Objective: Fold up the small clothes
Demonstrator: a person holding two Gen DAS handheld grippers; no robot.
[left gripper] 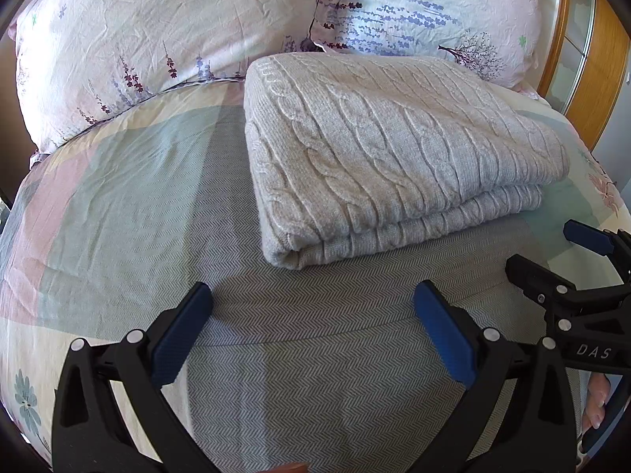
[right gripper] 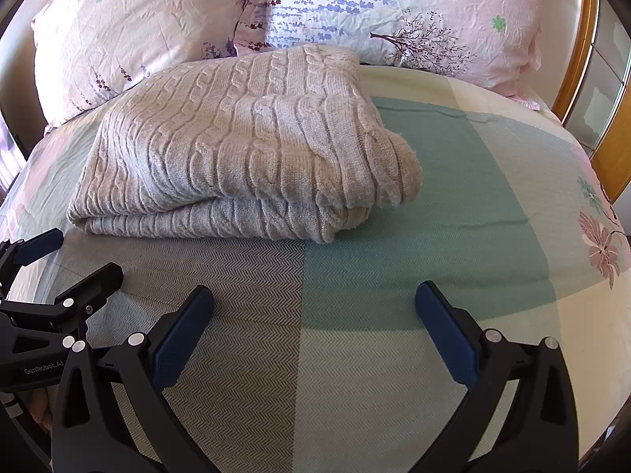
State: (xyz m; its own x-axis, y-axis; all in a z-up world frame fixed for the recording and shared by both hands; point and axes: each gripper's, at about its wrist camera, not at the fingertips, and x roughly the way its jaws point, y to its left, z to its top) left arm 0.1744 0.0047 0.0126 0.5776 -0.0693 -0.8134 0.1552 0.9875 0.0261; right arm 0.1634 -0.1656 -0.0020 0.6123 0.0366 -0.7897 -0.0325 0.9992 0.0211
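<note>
A folded sweater [left gripper: 378,149], pale beige with a cable-knit pattern, lies on the bed [left gripper: 130,205] in a thick stack of layers, its far edge just below the two flowered pillows [left gripper: 130,39]. In the right wrist view the same sweater [right gripper: 244,142] sits to the left of centre, with a rounded fold bulging out at its right front corner. The bedspread under it is a patchwork of grey herringbone, green, cream and pink panels.

The left gripper [left gripper: 311,307] hangs just in front of the sweater's near edge with its blue-padded fingers [left gripper: 183,335] spread wide apart; nothing is between them, and only the grey cloth shows in the gap. The right gripper [right gripper: 313,307] is likewise wide apart and holds nothing, hovering over the seam where the grey and green panels meet, a little short of the sweater. Each gripper shows at the edge of the other's view: the right one [left gripper: 560,264] at the left camera's right side, the left one [right gripper: 67,264] at the right camera's left side, both near the sweater's front edge and clear of it.

A wooden frame [left gripper: 591,59] stands beyond the bed on the right.
</note>
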